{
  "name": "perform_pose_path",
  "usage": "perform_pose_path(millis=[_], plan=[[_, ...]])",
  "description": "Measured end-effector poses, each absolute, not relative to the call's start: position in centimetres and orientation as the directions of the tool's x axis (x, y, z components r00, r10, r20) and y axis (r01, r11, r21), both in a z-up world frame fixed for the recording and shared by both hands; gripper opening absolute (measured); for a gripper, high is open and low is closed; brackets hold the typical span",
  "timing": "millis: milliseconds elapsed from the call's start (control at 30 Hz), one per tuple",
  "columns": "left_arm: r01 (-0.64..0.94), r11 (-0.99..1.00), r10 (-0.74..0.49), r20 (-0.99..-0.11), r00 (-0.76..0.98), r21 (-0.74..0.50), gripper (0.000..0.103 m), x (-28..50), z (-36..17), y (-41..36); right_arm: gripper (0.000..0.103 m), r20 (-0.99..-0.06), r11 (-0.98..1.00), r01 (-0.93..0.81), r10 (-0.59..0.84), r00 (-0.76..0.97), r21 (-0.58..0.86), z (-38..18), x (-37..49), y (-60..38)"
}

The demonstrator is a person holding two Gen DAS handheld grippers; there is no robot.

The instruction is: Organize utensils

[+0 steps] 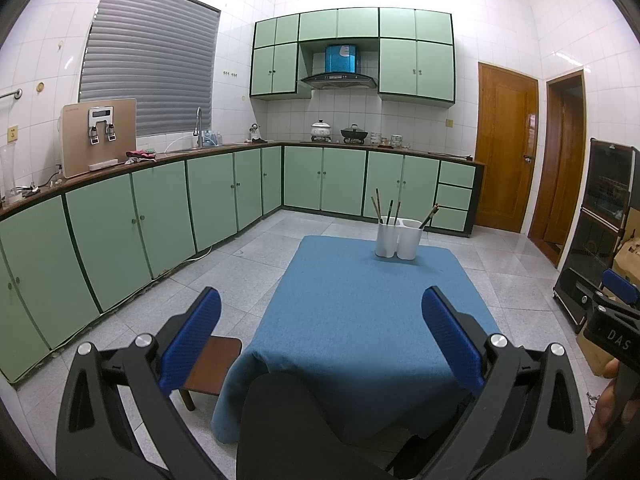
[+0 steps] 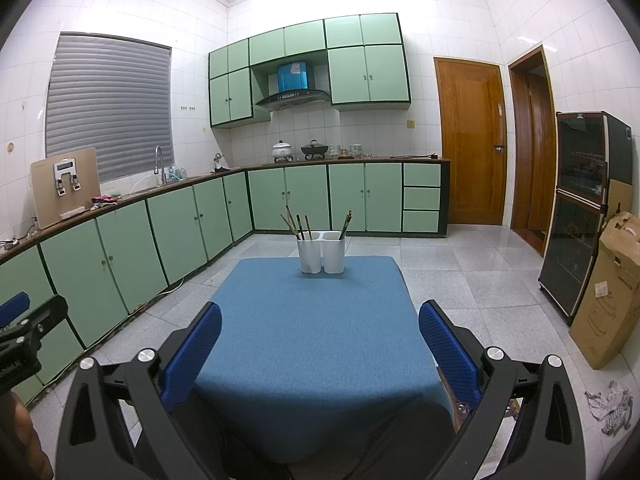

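Note:
A white two-compartment utensil holder (image 1: 399, 239) stands at the far end of a table with a blue cloth (image 1: 360, 320). Several chopsticks (image 1: 384, 208) stand in its left compartment and a few (image 1: 429, 215) lean in its right one. It also shows in the right wrist view (image 2: 321, 251), on the same blue cloth (image 2: 312, 340). My left gripper (image 1: 320, 328) is open and empty, held back from the table's near edge. My right gripper (image 2: 320, 340) is open and empty, also well short of the holder.
A small wooden stool (image 1: 212, 368) stands left of the table. Green cabinets (image 1: 160, 216) line the left and back walls. A dark glass cabinet (image 2: 580, 208) and a cardboard box (image 2: 608, 292) stand at the right. Wooden doors (image 2: 468, 140) are at the back right.

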State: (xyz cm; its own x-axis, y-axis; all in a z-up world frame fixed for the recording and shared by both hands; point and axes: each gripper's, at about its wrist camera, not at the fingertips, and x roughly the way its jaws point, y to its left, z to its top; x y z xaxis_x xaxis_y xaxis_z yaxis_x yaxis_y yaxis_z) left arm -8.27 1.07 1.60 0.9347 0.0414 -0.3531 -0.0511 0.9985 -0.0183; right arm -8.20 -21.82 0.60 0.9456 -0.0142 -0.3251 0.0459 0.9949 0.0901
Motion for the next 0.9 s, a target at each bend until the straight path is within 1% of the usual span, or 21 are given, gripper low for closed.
perform_pose_path(millis=[900], plan=[[-0.048, 0.999, 0.038, -0.351, 0.935, -0.019, 0.097, -8.13, 1.73, 0.39, 0.097, -0.326, 0.995, 0.046, -0.015, 0.945, 0.089, 0.62, -8.17, -21.92]])
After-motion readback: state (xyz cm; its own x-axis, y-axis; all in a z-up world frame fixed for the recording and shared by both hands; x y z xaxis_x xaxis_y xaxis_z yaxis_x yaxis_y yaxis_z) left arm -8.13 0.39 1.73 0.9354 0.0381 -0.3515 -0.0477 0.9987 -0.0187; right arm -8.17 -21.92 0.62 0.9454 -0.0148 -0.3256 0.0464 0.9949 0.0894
